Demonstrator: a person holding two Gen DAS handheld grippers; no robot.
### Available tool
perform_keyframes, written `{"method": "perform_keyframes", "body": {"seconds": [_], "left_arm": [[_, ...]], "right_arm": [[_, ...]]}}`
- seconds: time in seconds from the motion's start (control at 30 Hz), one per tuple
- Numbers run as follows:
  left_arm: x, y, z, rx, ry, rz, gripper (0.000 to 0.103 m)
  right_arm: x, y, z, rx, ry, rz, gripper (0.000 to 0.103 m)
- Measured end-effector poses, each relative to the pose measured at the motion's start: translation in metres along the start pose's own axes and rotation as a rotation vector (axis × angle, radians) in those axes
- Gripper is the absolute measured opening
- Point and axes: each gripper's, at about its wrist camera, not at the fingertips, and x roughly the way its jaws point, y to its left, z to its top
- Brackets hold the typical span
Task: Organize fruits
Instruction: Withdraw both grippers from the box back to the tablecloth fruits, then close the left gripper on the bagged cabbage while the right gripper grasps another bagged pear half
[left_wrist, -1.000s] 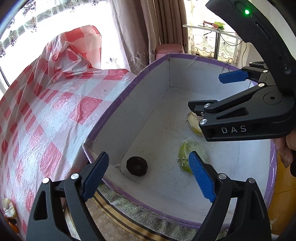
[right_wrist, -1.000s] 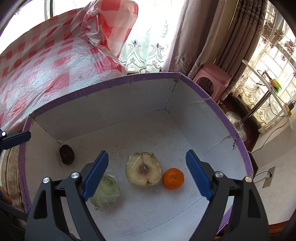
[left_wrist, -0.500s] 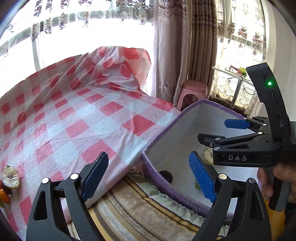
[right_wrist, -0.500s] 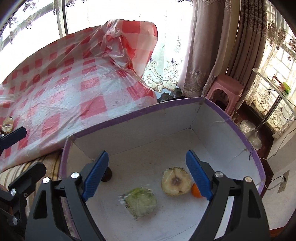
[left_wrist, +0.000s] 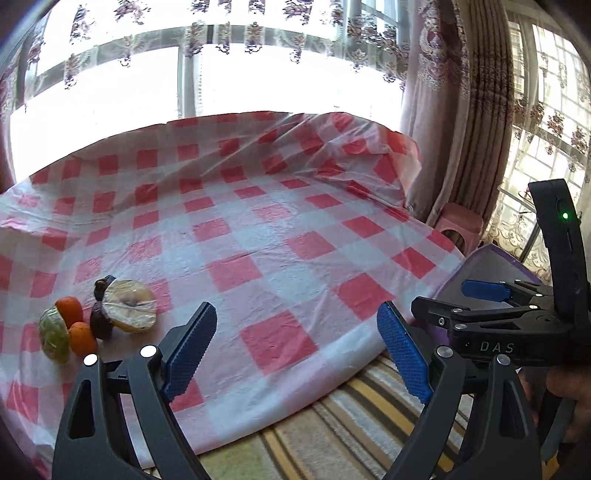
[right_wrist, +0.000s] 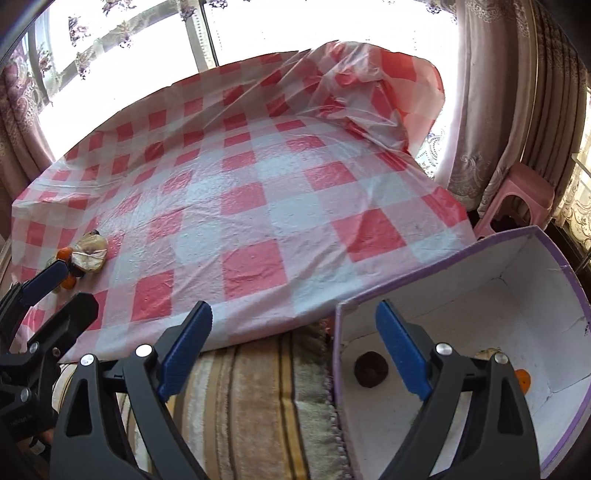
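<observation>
A cluster of fruits lies at the table's left: a wrapped cut pale fruit (left_wrist: 129, 311), two oranges (left_wrist: 69, 310), dark fruits (left_wrist: 100, 324) and a wrapped green piece (left_wrist: 54, 335). The cluster also shows in the right wrist view (right_wrist: 88, 253). The purple-rimmed white box (right_wrist: 524, 295) holds a dark fruit (right_wrist: 370, 369) and an orange (right_wrist: 522, 379); other contents are hidden behind my fingers. My left gripper (left_wrist: 297, 347) is open and empty, above the table's near edge. My right gripper (right_wrist: 295, 349) is open and empty, at the box's left wall.
The red-and-white checked plastic cloth (left_wrist: 280, 236) covers the table and bunches up at the far right. A striped fabric (right_wrist: 251, 406) lies below the table edge. A pink stool (right_wrist: 517, 195) and curtains (left_wrist: 458, 110) stand behind the box.
Both grippers have pulled up and back out of the box and swung left toward the table. The fruit cluster on the table has come into view. Both stay open.
</observation>
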Motion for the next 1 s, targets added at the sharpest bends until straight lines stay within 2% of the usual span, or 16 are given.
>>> {"method": "perform_keyframes", "body": {"seconds": [0.23, 0.57, 0.77, 1.0], "left_arm": [[-0.017, 0.078, -0.01, -0.158, -0.012, 0.11, 0.087], [-0.034, 0.174, -0.027, -0.356, -0.049, 0.269, 0.086], [-0.024, 0.222, -0.044, -0.527, -0.018, 0.261, 0.085], [-0.013, 0.237, -0.05, -0.587, -0.007, 0.254, 0.085]], "right_arm": [[0.025, 0.066, 0.004, -0.087, 0.023, 0.073, 0.09], [0.049, 0.132, 0.015, -0.178, 0.015, 0.151, 0.09], [0.065, 0.172, 0.024, -0.233, 0.021, 0.215, 0.09], [0.083, 0.207, 0.033, -0.249, 0.036, 0.281, 0.09]]}}
